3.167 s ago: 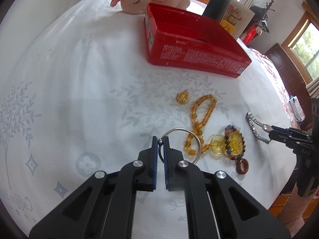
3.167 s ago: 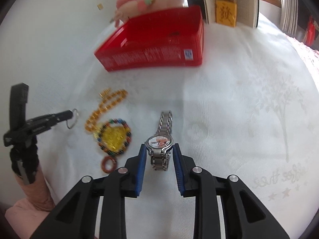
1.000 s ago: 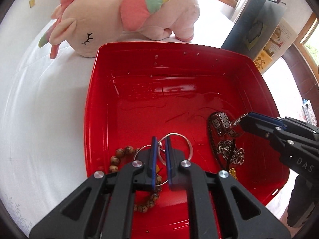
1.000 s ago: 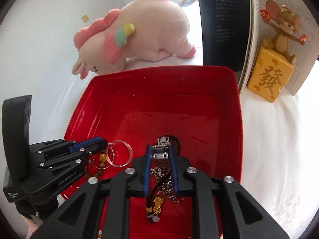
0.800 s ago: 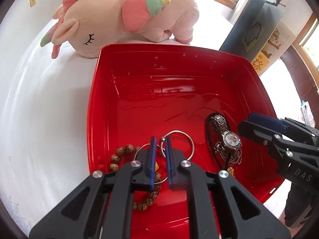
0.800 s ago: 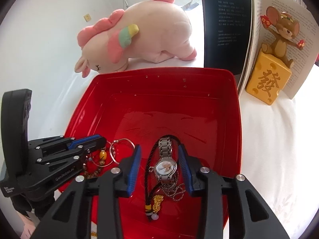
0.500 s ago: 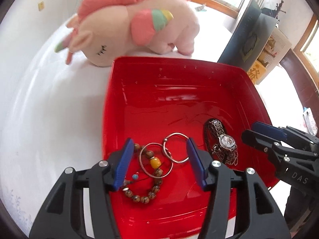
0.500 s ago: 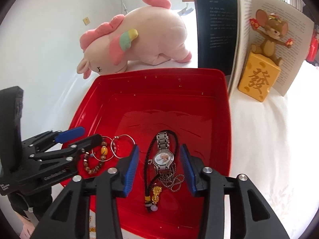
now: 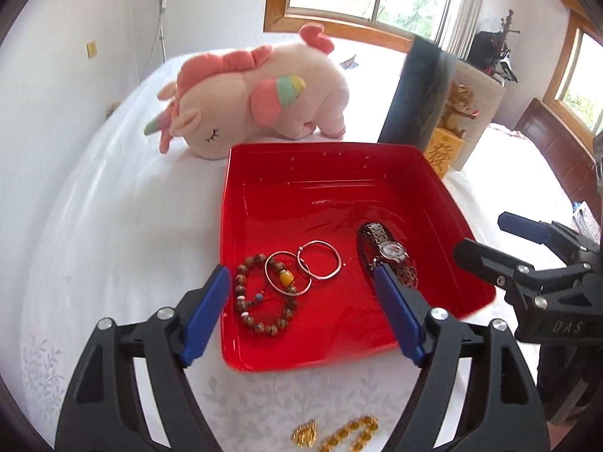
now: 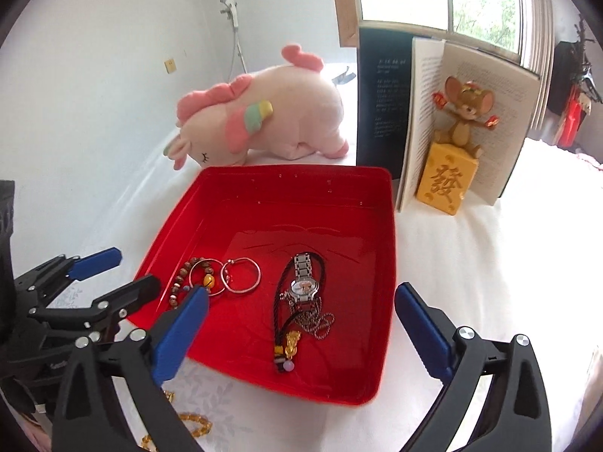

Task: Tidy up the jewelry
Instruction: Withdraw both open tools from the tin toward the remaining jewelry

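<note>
The left tongs [image 9: 301,293] stand wide open with nothing between the blue pads; their jaws have just been opening, and the silver bangle [image 9: 319,260] they framed lies free on the floor of the red tray [image 9: 339,177]. The right tongs [image 10: 297,324] gape wider still, as wide as they appear to go, also just opened and empty; the steel wristwatch [image 10: 303,282] rests inside the loop of a black cord necklace [image 10: 280,301], on top of a fine silver chain [image 10: 320,324].

Beside the bangle sit a thinner ring with a yellow bead [image 9: 286,277] and a brown wooden bead bracelet [image 9: 260,297], all toward the near left of the tray. Behind the tray lie a pink plush unicorn [image 9: 256,90], an open book [image 10: 471,120] and a mouse figurine on a gold block [image 10: 452,162].

The release looks done, so the step in hand is probably the retreat to fetch more. On the white patterned cloth just this side of the tray lie an amber bead strand [image 9: 350,437] and a small gold piece [image 9: 305,437]. To do it well, lift both tongs clear of the tray's near wall before swinging back, so no pad hooks the rim or drags the cord. Keep the jaws spread, descend straight over one loose piece each, and close on a single bead run, not the heap, since the strand will likely trail and snag its neighbour.
</note>
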Motion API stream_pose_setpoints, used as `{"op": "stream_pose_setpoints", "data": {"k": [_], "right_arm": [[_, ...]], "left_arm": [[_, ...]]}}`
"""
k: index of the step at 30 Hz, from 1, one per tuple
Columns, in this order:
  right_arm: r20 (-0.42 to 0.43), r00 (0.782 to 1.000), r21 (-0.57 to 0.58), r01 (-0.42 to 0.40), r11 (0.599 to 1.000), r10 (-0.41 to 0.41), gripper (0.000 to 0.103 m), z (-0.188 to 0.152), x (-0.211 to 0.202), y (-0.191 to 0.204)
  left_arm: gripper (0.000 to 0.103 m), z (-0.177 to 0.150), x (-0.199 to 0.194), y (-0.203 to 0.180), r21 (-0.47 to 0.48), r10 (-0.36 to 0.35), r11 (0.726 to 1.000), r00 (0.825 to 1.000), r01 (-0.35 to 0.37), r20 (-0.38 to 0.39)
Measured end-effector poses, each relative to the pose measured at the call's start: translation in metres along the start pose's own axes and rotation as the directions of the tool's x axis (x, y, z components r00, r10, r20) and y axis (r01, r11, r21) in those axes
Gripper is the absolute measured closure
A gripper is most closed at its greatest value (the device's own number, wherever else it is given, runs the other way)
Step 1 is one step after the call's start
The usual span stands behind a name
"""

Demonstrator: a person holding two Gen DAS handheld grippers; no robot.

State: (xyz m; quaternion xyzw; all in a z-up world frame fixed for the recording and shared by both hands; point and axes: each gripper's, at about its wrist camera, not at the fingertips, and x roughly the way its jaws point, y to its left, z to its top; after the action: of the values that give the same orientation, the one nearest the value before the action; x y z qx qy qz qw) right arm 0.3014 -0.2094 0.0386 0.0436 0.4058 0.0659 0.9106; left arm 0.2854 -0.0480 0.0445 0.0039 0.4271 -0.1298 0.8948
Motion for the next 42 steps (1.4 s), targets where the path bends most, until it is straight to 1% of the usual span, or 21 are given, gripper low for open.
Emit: {"op": "stream_pose_setpoints", "data": {"k": [2,5,10,13,17,21,22,28,33,37,39,42], "right_arm": [[0.009,1.0,-0.001,0.003,1.0,-0.003,0.004,-0.004,-0.008,0.001],[0.015,1.0,-0.012,0.008,1.0,-0.008,0.004,-0.012,-0.019,0.004],[0.031,0.999,-0.023,0.017,1.0,-0.017,0.004,-0.032,-0.038,0.008],[0.052,0.999,-0.018,0.012,1.0,-0.011,0.004,-0.051,-0.053,0.004],[0.058,0.998,-0.015,0.015,1.0,-0.014,0.004,-0.072,-0.066,0.003],[0.041,0.997,-0.035,0.068,0.997,-0.067,0.004,-0.091,-0.071,0.008],[0.034,0.997,-0.041,0.069,0.997,-0.068,0.004,-0.096,-0.072,0.01],[-0.015,0.999,-0.041,0.04,0.998,-0.041,0.004,-0.125,-0.07,0.018],[-0.05,0.999,0.005,-0.001,1.0,0.001,0.004,-0.146,-0.07,0.019],[-0.076,0.997,-0.013,0.005,1.0,-0.006,0.004,-0.163,-0.071,0.025],[-0.08,0.997,-0.031,-0.027,0.999,0.024,0.004,-0.17,-0.073,0.029],[-0.104,0.992,-0.028,-0.069,0.997,0.066,0.004,-0.179,-0.075,0.032]], "left_arm": [[0.016,-0.005,-0.011,-0.005,0.01,0.002,1.0,1.0,-0.002,0.02],[0.013,-0.014,-0.024,-0.01,0.019,0.002,1.0,0.999,-0.003,0.042],[0.012,-0.031,-0.045,-0.013,0.029,0.012,0.999,0.998,-0.014,0.062],[0.012,-0.041,-0.055,-0.012,0.025,0.013,1.0,0.998,-0.014,0.066],[0.011,-0.059,-0.066,-0.009,0.01,0.017,1.0,0.997,-0.018,0.076],[0.01,-0.075,-0.072,-0.005,-0.012,0.008,1.0,0.998,-0.007,0.065],[0.01,-0.079,-0.073,-0.005,-0.013,0.008,1.0,0.998,-0.007,0.064],[0.009,-0.104,-0.08,-0.005,-0.003,0.017,1.0,0.999,-0.017,0.052],[0.009,-0.127,-0.083,0.001,-0.014,0.025,1.0,0.999,-0.025,0.028],[0.009,-0.145,-0.081,0.008,-0.036,0.026,0.999,1.0,-0.026,-0.011],[0.009,-0.154,-0.08,0.01,-0.042,0.018,0.999,0.999,-0.019,-0.033],[0.009,-0.166,-0.079,0.011,-0.036,0.011,0.999,0.998,-0.014,-0.061]]}}
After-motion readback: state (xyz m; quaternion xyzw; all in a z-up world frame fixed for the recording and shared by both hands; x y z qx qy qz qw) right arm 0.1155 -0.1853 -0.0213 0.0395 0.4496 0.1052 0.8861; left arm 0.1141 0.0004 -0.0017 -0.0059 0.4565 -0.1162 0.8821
